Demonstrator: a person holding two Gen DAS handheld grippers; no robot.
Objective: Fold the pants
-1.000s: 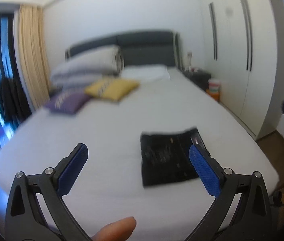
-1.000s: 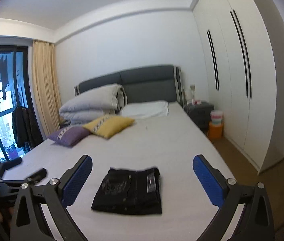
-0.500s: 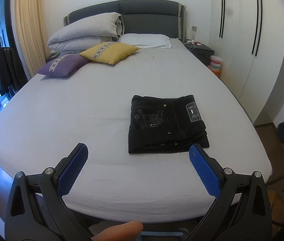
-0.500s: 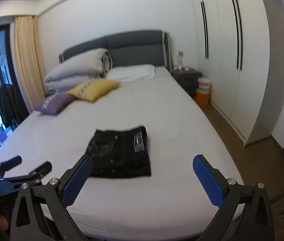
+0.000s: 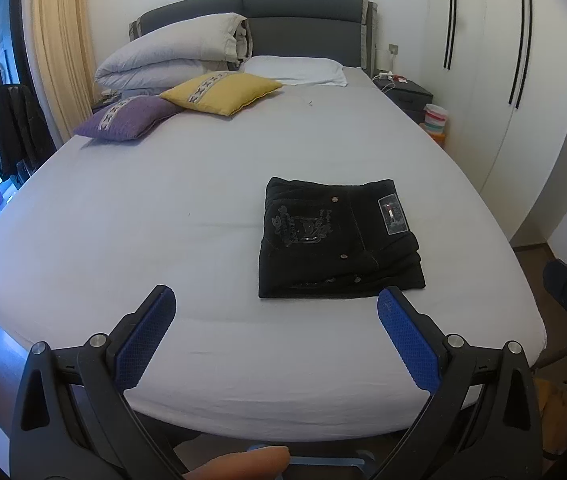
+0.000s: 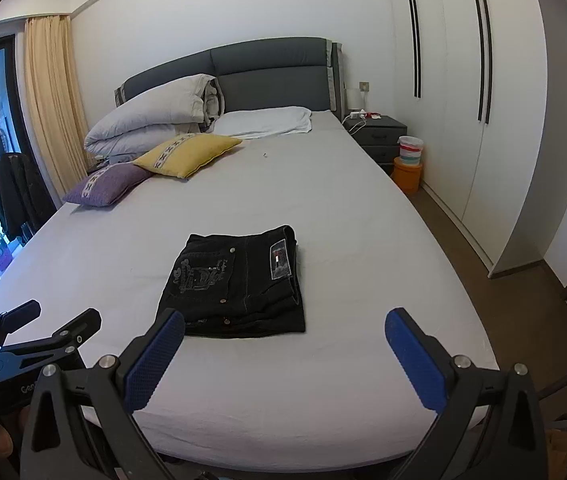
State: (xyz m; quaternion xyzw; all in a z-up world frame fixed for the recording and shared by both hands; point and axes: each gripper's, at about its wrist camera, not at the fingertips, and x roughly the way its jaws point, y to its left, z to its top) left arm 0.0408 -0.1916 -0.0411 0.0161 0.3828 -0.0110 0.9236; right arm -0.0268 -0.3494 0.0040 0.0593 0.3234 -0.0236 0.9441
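Black pants lie folded into a compact rectangle on the grey bed, near its foot and right of centre; they also show in the right wrist view. My left gripper is open and empty, held back over the foot of the bed, short of the pants. My right gripper is open and empty, also behind the bed's foot edge. In the right wrist view the left gripper's body shows at the lower left.
A yellow cushion, a purple cushion, a folded duvet and a white pillow sit at the headboard end. A nightstand and stacked tubs stand right of the bed, beside white wardrobes.
Both grippers pulled back from the bed and tilted downward, so the folded pants now sit farther ahead of the fingers. The pants have not moved.
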